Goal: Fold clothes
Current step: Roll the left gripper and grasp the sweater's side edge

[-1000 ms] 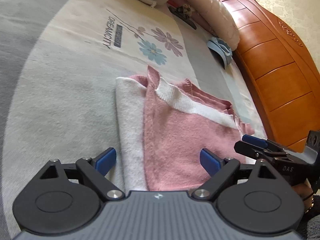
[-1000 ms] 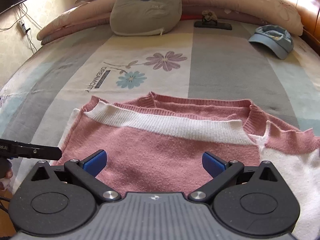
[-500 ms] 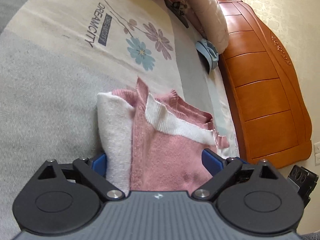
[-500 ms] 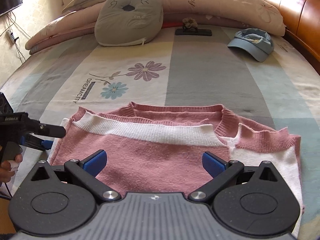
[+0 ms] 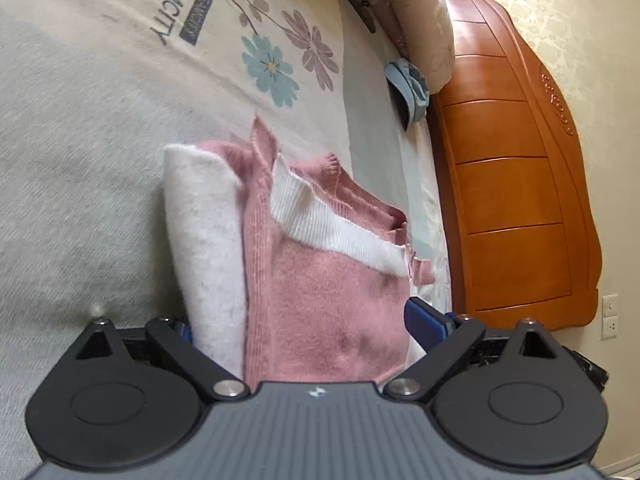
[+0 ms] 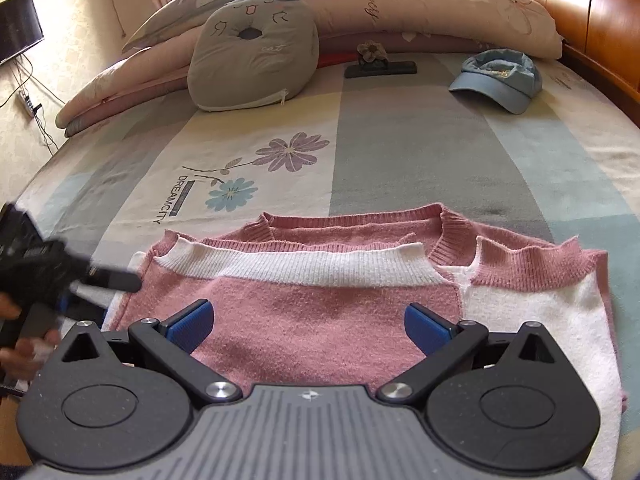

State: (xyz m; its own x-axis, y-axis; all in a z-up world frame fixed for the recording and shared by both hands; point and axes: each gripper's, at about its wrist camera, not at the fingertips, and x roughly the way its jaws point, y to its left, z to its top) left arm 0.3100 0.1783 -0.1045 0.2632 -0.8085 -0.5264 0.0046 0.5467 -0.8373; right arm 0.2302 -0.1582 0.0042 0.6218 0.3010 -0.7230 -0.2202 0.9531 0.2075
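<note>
Lying half-folded on the bed (image 6: 400, 140), the pink-and-white sweater (image 6: 332, 312) waits — left gripper (image 5: 298, 320) with jaws spread around its side edge, right gripper (image 6: 308, 320) jaws released above its middle, probably ready for another fold.

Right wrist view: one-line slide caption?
Open right gripper poised over folded pink-and-white knit sweater on floral bedspread; left gripper at sweater's left edge.
</note>
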